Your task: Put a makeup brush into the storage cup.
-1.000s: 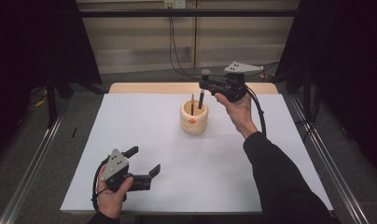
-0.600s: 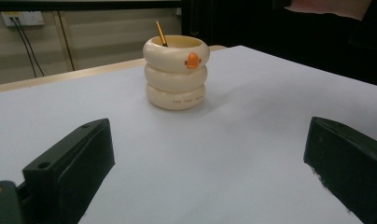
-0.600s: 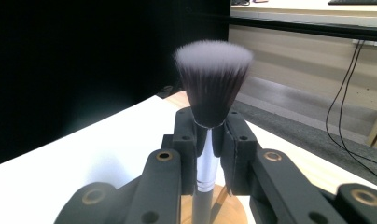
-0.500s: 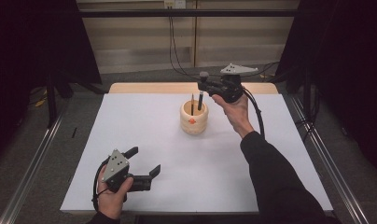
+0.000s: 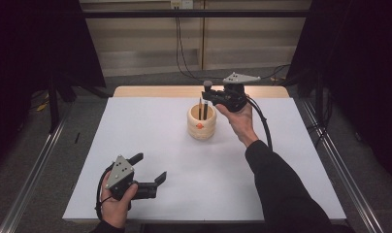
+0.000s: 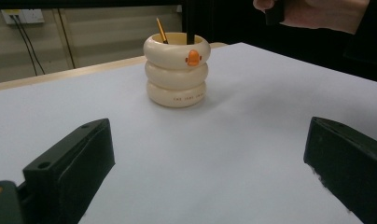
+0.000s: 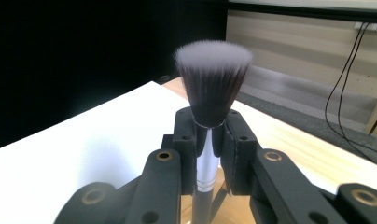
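Right gripper (image 5: 207, 93): clamped on brush (image 7: 210, 93) at its ferrule, bristles up, handle down into cup (image 5: 202, 122) directly beneath.
Left gripper (image 5: 148, 170): jaws wide, nothing between; rested low, well apart from cup.
Brush: upright, lower handle inside cup rim.
Pencil (image 6: 162, 31): leaned in cup, just beside brush handle.
Risk: handle could catch rim or pencil if lowered off-centre, tipping the light cup; early release could let brush topple out.
High view: gave hand above cup, whole table (image 5: 136, 126).
Right gripper view: gave grip on ferrule, bristle shape.
Left gripper view: gave cup's ringed side, orange mark, pencil.
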Tool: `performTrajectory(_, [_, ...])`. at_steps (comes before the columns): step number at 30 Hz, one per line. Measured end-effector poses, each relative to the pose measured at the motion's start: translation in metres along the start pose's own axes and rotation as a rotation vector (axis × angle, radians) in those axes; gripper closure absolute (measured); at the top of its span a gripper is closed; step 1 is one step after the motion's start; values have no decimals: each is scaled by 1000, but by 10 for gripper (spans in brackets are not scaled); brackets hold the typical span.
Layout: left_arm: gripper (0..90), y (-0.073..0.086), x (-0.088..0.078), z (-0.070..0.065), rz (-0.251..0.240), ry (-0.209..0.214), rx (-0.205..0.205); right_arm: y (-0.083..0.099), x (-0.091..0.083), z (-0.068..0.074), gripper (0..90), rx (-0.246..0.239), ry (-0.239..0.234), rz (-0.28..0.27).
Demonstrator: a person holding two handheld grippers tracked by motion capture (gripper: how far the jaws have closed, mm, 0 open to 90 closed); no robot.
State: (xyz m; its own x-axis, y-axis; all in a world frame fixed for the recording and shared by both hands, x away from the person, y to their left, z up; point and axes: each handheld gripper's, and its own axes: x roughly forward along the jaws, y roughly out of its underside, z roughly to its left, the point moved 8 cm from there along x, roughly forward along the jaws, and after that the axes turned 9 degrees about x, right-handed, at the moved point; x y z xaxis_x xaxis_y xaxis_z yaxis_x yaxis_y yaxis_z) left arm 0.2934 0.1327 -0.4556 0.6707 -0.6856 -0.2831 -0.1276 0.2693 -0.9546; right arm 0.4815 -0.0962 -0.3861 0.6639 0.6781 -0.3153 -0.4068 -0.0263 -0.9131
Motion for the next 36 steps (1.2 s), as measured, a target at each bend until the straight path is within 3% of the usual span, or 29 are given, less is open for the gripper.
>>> performTrajectory(6, [16, 0, -1, 1, 5, -10, 1, 10, 3, -5, 768, 18, 5, 10])
performTrajectory(9, [15, -1, -1, 0, -11, 14, 11, 14, 3, -7, 768, 22, 10, 14])
performTrajectory(15, [15, -1, -1, 0, -7, 7, 10, 21, 3, -15, 768, 47, 18, 19])
performTrajectory(25, [15, -2, -2, 0, -22, 9, 14, 25, 4, -12, 762, 40, 14, 21])
performTrajectory(32, [15, 0, -3, 5, -22, -2, 9, 27, 2, -15, 709, 42, 6, 19])
performTrajectory(36, [15, 1, -2, 5, -17, -2, 11, 27, 1, -17, 616, 50, 12, 14])
